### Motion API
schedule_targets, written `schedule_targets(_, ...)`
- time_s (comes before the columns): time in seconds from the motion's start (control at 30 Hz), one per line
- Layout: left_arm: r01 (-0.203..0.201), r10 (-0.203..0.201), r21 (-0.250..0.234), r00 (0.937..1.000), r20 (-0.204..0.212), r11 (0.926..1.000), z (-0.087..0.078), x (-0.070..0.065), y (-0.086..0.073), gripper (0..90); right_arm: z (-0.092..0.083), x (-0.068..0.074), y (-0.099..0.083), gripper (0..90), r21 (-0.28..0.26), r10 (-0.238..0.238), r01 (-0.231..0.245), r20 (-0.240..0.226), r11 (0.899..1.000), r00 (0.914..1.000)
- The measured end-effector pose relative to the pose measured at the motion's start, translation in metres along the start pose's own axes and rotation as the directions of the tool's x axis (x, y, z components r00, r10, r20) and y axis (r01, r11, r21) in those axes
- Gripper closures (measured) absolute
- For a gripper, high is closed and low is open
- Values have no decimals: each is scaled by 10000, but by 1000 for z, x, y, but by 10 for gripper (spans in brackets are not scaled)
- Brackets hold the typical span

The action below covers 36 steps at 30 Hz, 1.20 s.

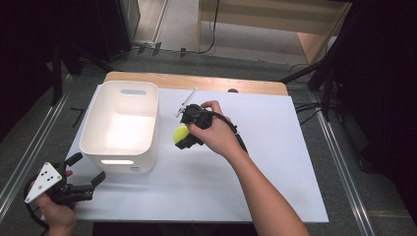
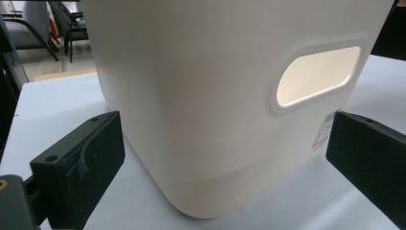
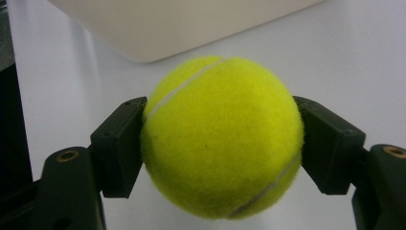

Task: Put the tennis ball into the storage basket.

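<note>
Carrying: tennis ball (image 3: 222, 136) is clamped between the right gripper (image 1: 186, 136) fingers (image 3: 119, 146), off the desk (image 1: 275, 162), just beside the right wall of the white bin (image 1: 147, 123).
Step in hand: judged to be the lift-and-transfer of the ball toward the bin's open top.
Doing it well: raise the ball above the rim before going sideways; the near wall is tall and the ball hangs close to it. Keep the squeeze steady, since the felt gives and the pads bite near the ball's widest line, not past it. Centre over the opening before letting go, so it drops in rather than clipping the edge.
Risk: a nudge against the wall could roll the ball out of the pads or shift the bin.
Ball, look: bright yellow-green felt, fuzzy, pale curved seam running across the top and again low on the right; round, no visible squash.
Grip, look: black pads press on the left and right flanks, ball bulging forward of them.
Bin: rounded corners, slot handle in the end wall, label low beside it; nothing visible inside from the high view.
Left gripper (image 1: 81, 174): fingers (image 2: 79, 165) apart, nothing between them, pointing at the bin's near end wall (image 2: 215, 96), not touching.
Desk: white sheet, bare around the bin.
</note>
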State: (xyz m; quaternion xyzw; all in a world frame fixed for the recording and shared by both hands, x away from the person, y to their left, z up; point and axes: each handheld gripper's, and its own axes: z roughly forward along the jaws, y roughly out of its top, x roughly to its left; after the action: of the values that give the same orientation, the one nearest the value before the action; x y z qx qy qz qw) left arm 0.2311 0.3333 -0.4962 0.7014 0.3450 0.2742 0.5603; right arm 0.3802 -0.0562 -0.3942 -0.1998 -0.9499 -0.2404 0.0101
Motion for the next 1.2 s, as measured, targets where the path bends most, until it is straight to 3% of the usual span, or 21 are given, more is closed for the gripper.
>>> schedule_targets(1.2,81,-81,-74,10000,45,9999,0,0,0,0,-27,17,53,242,-302,-773,772,-8,9966,9970)
